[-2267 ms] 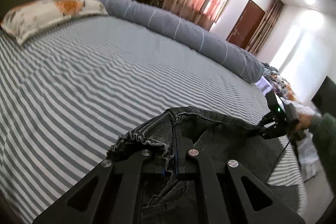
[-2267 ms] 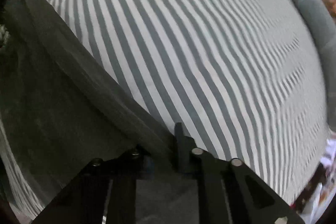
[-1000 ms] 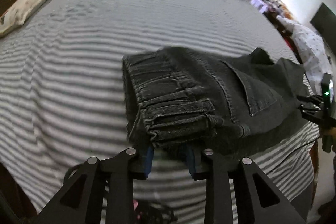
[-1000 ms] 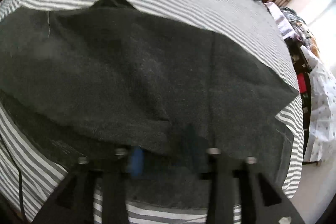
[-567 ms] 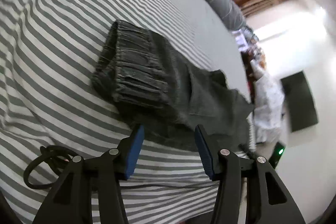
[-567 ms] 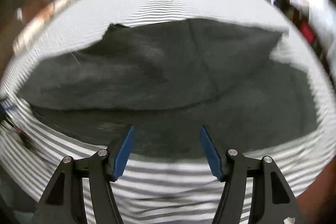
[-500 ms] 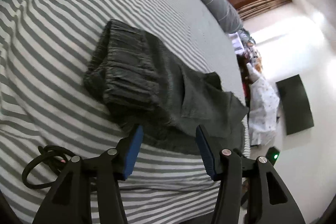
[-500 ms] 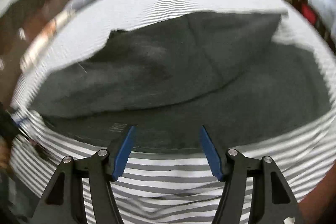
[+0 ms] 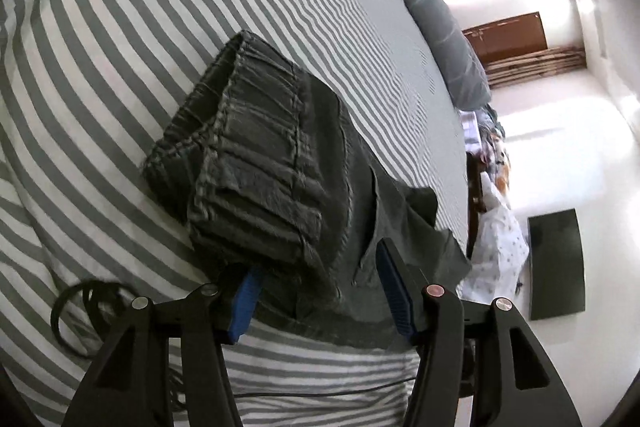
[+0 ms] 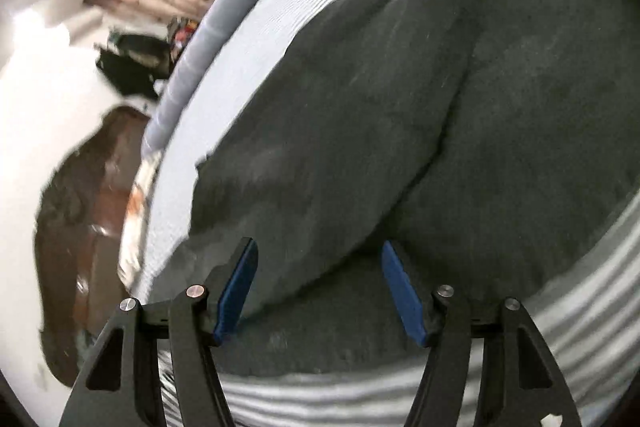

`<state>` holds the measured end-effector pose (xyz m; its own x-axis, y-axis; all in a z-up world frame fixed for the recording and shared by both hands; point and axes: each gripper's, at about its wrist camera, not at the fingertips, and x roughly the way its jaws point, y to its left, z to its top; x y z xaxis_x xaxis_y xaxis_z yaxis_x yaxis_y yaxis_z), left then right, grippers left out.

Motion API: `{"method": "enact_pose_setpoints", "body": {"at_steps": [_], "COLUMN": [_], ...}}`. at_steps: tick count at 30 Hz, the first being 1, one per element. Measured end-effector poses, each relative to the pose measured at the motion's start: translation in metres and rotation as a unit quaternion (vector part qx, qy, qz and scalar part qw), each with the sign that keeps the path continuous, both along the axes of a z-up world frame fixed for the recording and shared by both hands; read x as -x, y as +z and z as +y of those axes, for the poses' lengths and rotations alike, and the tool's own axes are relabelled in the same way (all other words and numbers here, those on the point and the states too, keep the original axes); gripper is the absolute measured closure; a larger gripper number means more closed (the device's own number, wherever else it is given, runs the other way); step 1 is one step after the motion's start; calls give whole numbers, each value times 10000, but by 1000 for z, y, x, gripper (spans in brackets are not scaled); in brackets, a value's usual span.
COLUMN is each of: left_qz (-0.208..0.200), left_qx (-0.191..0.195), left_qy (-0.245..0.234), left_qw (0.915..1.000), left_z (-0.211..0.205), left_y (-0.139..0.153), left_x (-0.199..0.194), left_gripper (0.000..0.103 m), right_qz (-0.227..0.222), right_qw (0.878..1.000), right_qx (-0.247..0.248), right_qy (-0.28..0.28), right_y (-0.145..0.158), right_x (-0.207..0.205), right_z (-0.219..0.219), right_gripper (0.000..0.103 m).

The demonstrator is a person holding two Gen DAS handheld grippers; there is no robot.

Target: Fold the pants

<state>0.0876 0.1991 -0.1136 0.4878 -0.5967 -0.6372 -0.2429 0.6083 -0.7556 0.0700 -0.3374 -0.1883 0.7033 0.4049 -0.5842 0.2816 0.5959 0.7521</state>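
Both grippers [image 9: 318, 285] [image 10: 318, 287] open over pants [image 9: 272, 171]

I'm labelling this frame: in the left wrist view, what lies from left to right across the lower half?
black cable loop → left gripper over the dark grey pants → white dotted cloth → black panel

We see a grey-striped bedsheet [image 9: 120, 39], a grey bolster [image 9: 432, 7] upper right, a black cable [image 9: 76, 311] lower left, a dark screen [image 9: 556, 263] at right.
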Motion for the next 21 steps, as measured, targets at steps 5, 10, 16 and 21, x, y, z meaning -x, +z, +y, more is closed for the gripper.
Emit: {"method": "enact_pose_setpoints", "body": {"at_steps": [5,10,16,21], "left_qz": [128,42,-182,-200], "left_qx": [-191,-680,-906,-989], "left_qy": [142,252,333,392], "left_qw": [9996,9974,9952,9941], "left_z": [-7,-15,-19,-24], "left_y": [-5,0,15,19], "left_x": [-16,-23,-33,-39], "left_gripper": [47,68,75,75], "right_qz": [-110,-125,-373,-745], "right_qw": [9997,9994,9968,9912], "right_qx": [-84,-6,-414,-792], "right_qy": [-219,-323,-580,-757], "right_y": [-2,-1,-8,-2], "right_x": [-30,-55,-55,-56], "right_z": [-24,-51,-87,-107], "right_gripper": [42,57,60,60]}}
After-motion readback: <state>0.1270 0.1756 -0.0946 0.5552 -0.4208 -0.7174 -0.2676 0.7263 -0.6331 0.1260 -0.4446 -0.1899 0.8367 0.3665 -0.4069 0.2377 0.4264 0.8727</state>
